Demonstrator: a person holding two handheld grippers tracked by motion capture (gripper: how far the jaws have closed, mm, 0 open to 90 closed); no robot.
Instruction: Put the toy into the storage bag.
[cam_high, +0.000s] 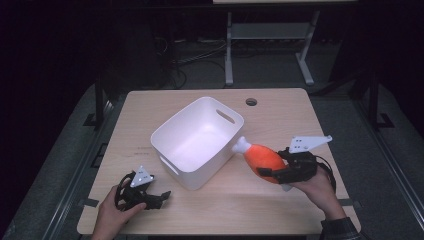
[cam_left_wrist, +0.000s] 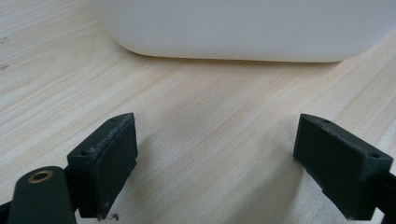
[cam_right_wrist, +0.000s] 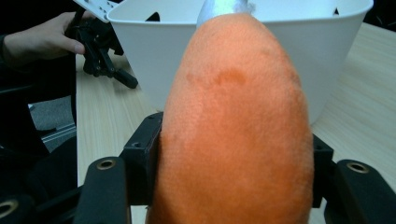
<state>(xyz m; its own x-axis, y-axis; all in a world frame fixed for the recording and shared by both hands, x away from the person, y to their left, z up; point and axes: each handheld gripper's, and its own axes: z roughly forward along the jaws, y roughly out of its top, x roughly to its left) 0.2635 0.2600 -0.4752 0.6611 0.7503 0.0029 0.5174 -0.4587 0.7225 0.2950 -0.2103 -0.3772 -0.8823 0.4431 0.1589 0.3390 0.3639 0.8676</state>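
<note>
An orange plush drumstick (cam_high: 262, 156) with a white bone end is held above the table, just right of the white bin (cam_high: 175, 131). My right gripper (cam_high: 276, 169) is shut on its thick orange body, and the bone end points toward the bin. In the right gripper view the drumstick (cam_right_wrist: 236, 126) bulges between both black pads, with the bin (cam_right_wrist: 144, 42) behind it. My left gripper (cam_high: 159, 197) rests low near the table's front left edge, jaws open with nothing between them. In the left gripper view my left gripper (cam_left_wrist: 217, 163) faces the bin wall (cam_left_wrist: 243, 28) over bare wood.
The wooden table (cam_high: 280, 115) has a cable hole (cam_high: 251, 102) at its back right. A metal frame (cam_high: 265, 35) stands on the dark floor beyond the table. In the right gripper view the other hand (cam_right_wrist: 42, 39) grips the left gripper's body.
</note>
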